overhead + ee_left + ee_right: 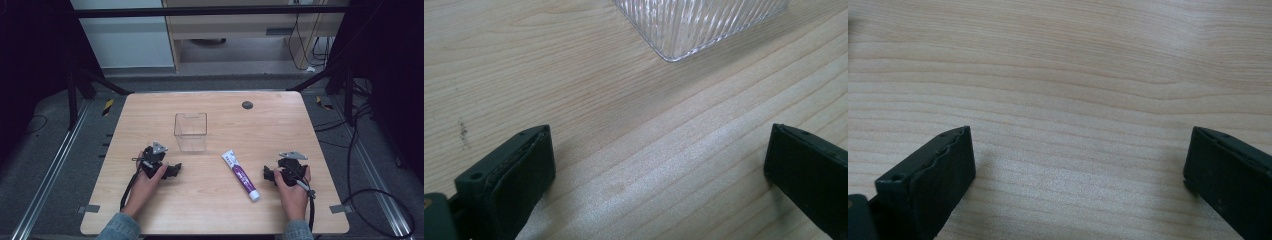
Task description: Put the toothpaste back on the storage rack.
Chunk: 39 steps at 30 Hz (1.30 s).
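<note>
A: What are the fingers doing?

B: Both pairs stand wide open and hold nothing. In the left gripper view, the two black fingers (509, 185) rise from the bottom with bare wood between them. The right gripper view shows the same: its fingers (928, 180) spread apart over plain wood grain.

A: Where are the grippers?

B: On the near half of the tabletop (150, 110), each held in one of the person's hands. The left gripper (172, 170) is at the left, pointing toward the middle. The right gripper (268, 174) is at the right, also pointing inward.

A: What lies between them?

B: A toothpaste tube (241, 175), white and purple, flat on the wood. It lies just beside the right gripper, on its inner side, and well apart from the left one. Its long axis runs on a slant: the flat end is farther from the person and toward the left, the cap end nearer and toward the right.

A: Anything else?

B: A clear plastic box (190, 132), open at the top, stands upright beyond the left gripper; its ribbed corner (684, 35) appears at the top of the left gripper view. Judging from this layout, the right hand is nearer for a pickup, with the fingers closing across the tube's narrow width.
</note>
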Available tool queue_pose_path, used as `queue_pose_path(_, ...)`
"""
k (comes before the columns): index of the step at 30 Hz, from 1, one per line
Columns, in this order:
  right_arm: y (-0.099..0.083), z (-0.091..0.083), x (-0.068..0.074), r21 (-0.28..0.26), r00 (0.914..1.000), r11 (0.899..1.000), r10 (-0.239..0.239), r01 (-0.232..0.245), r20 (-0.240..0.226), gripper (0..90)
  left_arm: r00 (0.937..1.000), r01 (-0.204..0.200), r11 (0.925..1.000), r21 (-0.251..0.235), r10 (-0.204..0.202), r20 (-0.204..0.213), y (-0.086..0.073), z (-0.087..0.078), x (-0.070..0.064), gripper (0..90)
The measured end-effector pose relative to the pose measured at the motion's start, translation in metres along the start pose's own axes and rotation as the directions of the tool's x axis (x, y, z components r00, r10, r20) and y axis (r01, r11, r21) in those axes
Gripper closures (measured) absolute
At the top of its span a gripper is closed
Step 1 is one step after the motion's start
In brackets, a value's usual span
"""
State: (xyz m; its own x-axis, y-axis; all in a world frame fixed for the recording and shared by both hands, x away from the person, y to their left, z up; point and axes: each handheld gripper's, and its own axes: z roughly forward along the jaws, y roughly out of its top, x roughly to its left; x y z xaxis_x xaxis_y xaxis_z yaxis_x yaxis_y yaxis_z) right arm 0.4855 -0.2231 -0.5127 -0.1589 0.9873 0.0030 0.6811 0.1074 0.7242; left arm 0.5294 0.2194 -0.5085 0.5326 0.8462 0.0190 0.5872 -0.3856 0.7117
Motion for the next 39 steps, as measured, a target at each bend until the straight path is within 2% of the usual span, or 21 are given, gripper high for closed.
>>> queue_pose_path(11,0.0,-0.001,-0.001,0.0,0.9999,1.0,-0.006,0.006,-0.009,1.6,1.0,0.0,1.0,0.0,0.0,0.0,0.0,0.0,0.0,0.0)
queue_pose_path(12,0.001,-0.005,-0.001,0.007,0.9996,1.0,-0.005,0.006,-0.028,8.6,1.0,0.0,1.0,0.0,0.0,0.0,0.0,0.0,0.0,0.0)
queue_pose_path(13,0.001,-0.005,-0.001,0.007,0.9996,1.0,-0.005,0.006,-0.028,8.6,1.0,0.0,1.0,0.0,0.0,0.0,0.0,0.0,0.0,0.0)
queue_pose_path(14,0.003,-0.016,0.001,-0.008,0.9979,1.0,-0.008,0.008,-0.064,7.5,1.0,0.0,1.0,0.0,0.0,0.0,0.0,0.0,0.0,0.0)
queue_pose_path(16,0.004,-0.019,0.002,-0.008,0.9979,1.0,-0.013,0.013,-0.063,7.7,1.0,0.001,1.0,0.0,-0.001,0.0,0.0,0.0,0.0,0.0)
queue_pose_path(19,0.014,-0.044,0.02,0.004,0.9922,0.995,-0.097,0.097,-0.078,9.9,1.0,0.0,1.0,0.0,0.0,0.0,0.0,0.0,0.0,0.0)
queue_pose_path(20,0.014,-0.044,0.02,0.004,0.9922,0.995,-0.097,0.097,-0.078,9.9,1.0,0.0,1.0,0.0,0.0,0.0,0.0,0.0,0.0,0.0)
queue_pose_path(22,0.016,-0.052,0.026,0.011,0.9871,0.992,-0.124,0.126,-0.101,11.1,1.0,0.0,1.0,0.0,0.0,0.0,0.0,0.0,0.0,0.0)
queue_pose_path(24,0.018,-0.061,0.031,0.007,0.9802,0.987,-0.161,0.163,-0.115,15.9,1.0,0.0,1.0,0.001,0.0,0.0,0.0,0.0,0.0,0.0)
queue_pose_path(26,0.02,-0.065,0.038,0.032,0.9722,0.979,-0.196,0.201,-0.128,16.4,1.0,0.0,1.0,0.0,0.0,0.0,0.0,0.0,0.0,0.0)
queue_pose_path(28,0.023,-0.069,0.045,0.04,0.9609,0.968,-0.242,0.249,-0.135,19.1,1.0,0.001,1.0,0.0,-0.001,0.0,0.0,0.0,0.0,0.0)
queue_pose_path(32,0.031,-0.07,0.058,0.06,0.9406,0.947,-0.303,0.315,-0.153,24.5,1.0,0.002,1.0,-0.001,-0.002,0.001,0.0,0.0,0.0,0.0)
queue_pose_path(33,0.036,-0.067,0.063,0.074,0.9307,0.937,-0.327,0.342,-0.164,27.4,1.0,0.002,1.0,-0.002,-0.002,0.001,0.0,0.0,0.0,0.0)
queue_pose_path(34,0.036,-0.067,0.063,0.074,0.9307,0.937,-0.327,0.342,-0.164,27.4,1.0,0.002,1.0,-0.001,-0.002,0.001,0.0,0.0,0.0,0.0)
queue_pose_path(35,0.04,-0.066,0.067,0.078,0.9274,0.935,-0.328,0.345,-0.18,31.5,1.0,0.002,1.0,-0.001,-0.002,0.001,0.0,0.0,0.0,0.0)
queue_pose_path(39,0.046,-0.063,0.072,0.093,0.9284,0.937,-0.314,0.337,-0.199,34.9,1.0,0.002,1.0,-0.001,-0.002,0.001,0.0,0.0,0.0,0.0)
